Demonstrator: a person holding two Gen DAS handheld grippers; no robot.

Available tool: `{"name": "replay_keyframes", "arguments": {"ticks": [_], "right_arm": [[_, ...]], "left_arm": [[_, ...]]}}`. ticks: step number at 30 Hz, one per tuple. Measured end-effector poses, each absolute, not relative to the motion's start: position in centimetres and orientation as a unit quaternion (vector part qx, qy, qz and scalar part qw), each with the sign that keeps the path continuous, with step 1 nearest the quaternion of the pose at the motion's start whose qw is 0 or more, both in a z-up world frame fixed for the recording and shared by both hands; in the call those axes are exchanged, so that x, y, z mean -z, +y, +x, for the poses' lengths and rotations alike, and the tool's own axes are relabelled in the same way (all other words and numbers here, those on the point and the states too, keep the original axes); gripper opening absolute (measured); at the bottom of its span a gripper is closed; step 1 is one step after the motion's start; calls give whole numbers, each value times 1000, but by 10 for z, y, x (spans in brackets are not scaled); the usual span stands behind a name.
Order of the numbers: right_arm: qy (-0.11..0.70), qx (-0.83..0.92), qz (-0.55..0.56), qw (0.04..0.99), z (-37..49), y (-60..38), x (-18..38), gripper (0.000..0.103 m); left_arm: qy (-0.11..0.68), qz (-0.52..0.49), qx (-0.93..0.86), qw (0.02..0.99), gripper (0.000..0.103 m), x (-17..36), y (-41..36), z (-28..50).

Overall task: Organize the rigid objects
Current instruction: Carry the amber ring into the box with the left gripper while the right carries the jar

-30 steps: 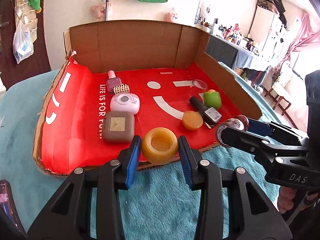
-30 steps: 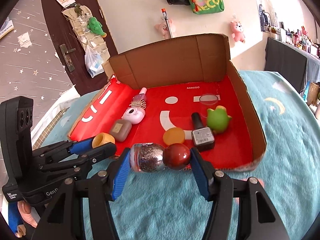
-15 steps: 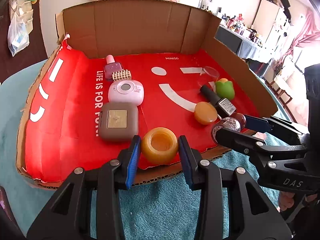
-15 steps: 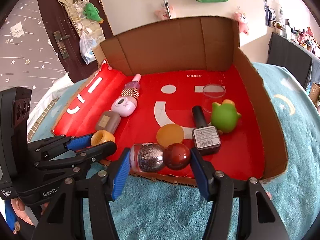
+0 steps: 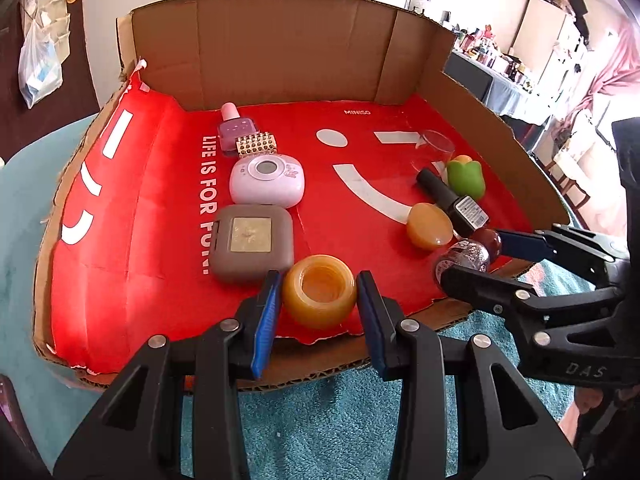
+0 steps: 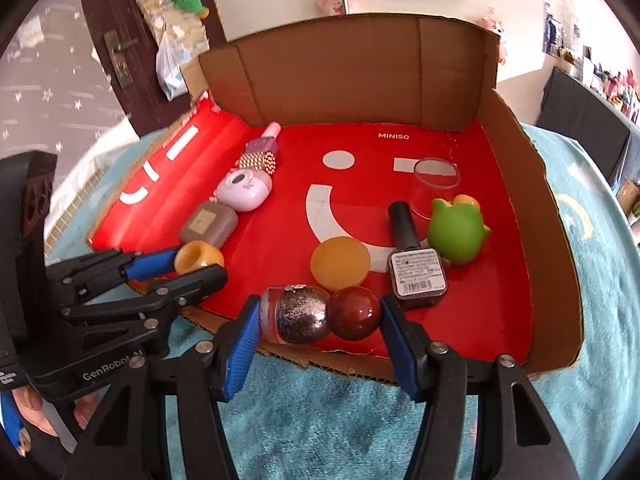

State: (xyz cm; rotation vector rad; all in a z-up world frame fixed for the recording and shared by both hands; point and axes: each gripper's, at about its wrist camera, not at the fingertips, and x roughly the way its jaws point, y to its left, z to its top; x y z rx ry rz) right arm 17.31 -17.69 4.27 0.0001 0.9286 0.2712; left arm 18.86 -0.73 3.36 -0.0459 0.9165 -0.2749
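Observation:
My left gripper point(image 5: 318, 304) is shut on an amber round jar point(image 5: 319, 290), held over the front edge of the red-lined cardboard box point(image 5: 120, 280), just in front of a brown square case point(image 5: 251, 248). My right gripper point(image 6: 318, 322) is shut on a glitter nail polish bottle with a dark red ball cap point(image 6: 316, 314), lying sideways over the box's front edge. In the right wrist view the left gripper point(image 6: 192, 266) and jar point(image 6: 198, 256) show at the left. In the left wrist view the right gripper point(image 5: 476, 254) shows at the right.
In the box lie a pink bottle point(image 5: 234, 130), a studded piece point(image 5: 256, 144), a lilac case point(image 5: 267, 180), an amber lid point(image 6: 340, 266), a black polish bottle point(image 6: 414, 258), a green toy point(image 6: 456, 230) and a clear cup point(image 6: 434, 178). A teal towel point(image 6: 320, 420) covers the table.
Both grippers have moved forward toward the box with their objects still held. The jar and the polish bottle now hang over the box's front edge instead of in front of it.

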Motion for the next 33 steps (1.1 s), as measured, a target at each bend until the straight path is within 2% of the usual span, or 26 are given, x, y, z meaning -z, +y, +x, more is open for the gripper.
{"name": "replay_keyframes", "arguments": {"ticks": [8,33], "right_arm": [[460,-124,13,879,186,-179,-32,61],[433,-103,35,895,196,-185,-26,61]], "left_arm": [[443,-29,130,887,36,-31,-4,191],[450,-45,111,885,36,-23,4,204]]}}
